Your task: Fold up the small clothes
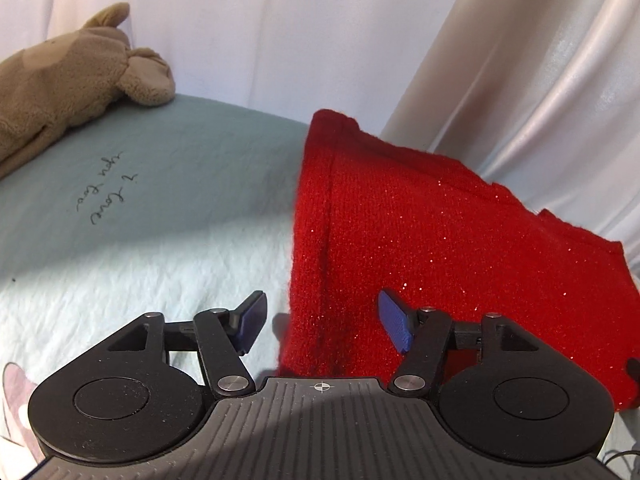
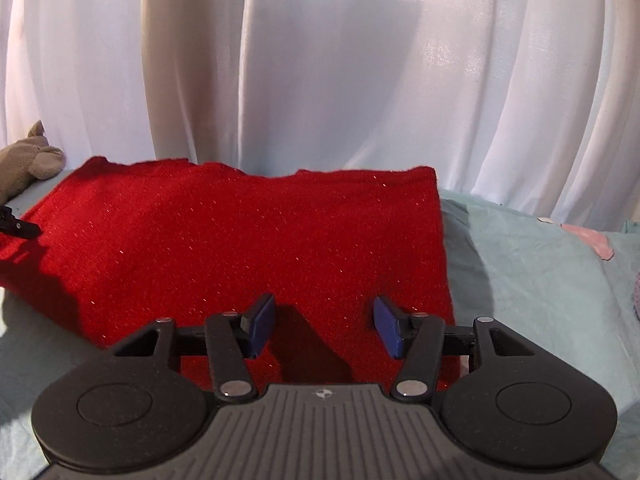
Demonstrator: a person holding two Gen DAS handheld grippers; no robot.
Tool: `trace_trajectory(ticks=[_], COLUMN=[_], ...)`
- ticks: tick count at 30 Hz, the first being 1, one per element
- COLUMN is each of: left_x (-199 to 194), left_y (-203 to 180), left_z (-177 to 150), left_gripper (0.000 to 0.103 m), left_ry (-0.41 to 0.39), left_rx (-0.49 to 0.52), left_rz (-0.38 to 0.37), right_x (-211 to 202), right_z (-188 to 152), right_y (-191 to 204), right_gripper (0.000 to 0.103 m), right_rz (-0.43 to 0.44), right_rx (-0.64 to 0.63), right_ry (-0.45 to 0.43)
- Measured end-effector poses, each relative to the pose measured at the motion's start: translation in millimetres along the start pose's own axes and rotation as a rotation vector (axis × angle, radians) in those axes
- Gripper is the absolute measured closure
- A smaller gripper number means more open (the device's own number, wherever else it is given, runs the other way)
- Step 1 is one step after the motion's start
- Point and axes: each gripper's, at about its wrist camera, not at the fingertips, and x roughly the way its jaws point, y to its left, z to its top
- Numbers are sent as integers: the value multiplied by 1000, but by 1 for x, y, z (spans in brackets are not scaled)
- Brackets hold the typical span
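Note:
A red knitted garment (image 2: pixel 248 236) with glitter threads lies flat on a pale green bed sheet (image 2: pixel 532 280). It also shows in the left wrist view (image 1: pixel 432 248), where its left edge runs between my fingers. My left gripper (image 1: pixel 322 326) is open and empty, low over the garment's near left edge. My right gripper (image 2: pixel 324 328) is open and empty, just above the garment's near right part. Part of the left gripper (image 2: pixel 16 224) shows at the far left of the right wrist view.
A tan plush toy (image 1: pixel 68 88) lies at the back left of the bed, also in the right wrist view (image 2: pixel 28 160). White curtains (image 2: pixel 320 80) hang close behind the bed. Handwriting (image 1: pixel 106 188) marks the sheet. A pink print (image 2: pixel 588 240) shows at the right.

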Motion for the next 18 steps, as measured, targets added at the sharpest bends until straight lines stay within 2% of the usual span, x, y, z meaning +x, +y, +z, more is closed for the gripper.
trace_trajectory(ticks=[3, 6, 8, 10, 11, 12, 13, 16, 18], left_x=[0, -1, -4, -7, -9, -10, -11, -8, -2], left_y=[7, 13, 21, 29, 33, 36, 38, 46, 47], left_z=[1, 4, 8, 10, 11, 11, 11, 7, 4], left_gripper=[68, 80, 83, 73, 52, 41, 40, 36, 26], left_ry=[7, 9, 11, 11, 6, -1, -1, 54, 93], left_rx=[-34, -43, -73, -111, -128, -135, -132, -161, -190], left_rz=[-39, -33, -30, -22, -8, 9, 2, -143, -206], right_x=[-3, -14, -24, -35, -40, -47, -53, -62, -66], right_z=[-1, 0, -2, -4, -5, -5, -6, -5, -4], right_y=[-7, -17, -19, -22, -22, -22, -20, -14, -8], right_gripper=[50, 50, 50, 49, 48, 48, 46, 38, 38], right_rz=[-62, -84, -75, -38, -21, -10, -3, 1, 11], right_rx=[1, 53, 91, 139, 159, 170, 171, 148, 139], right_ry=[17, 36, 37, 32, 28, 21, 16, 1, -2])
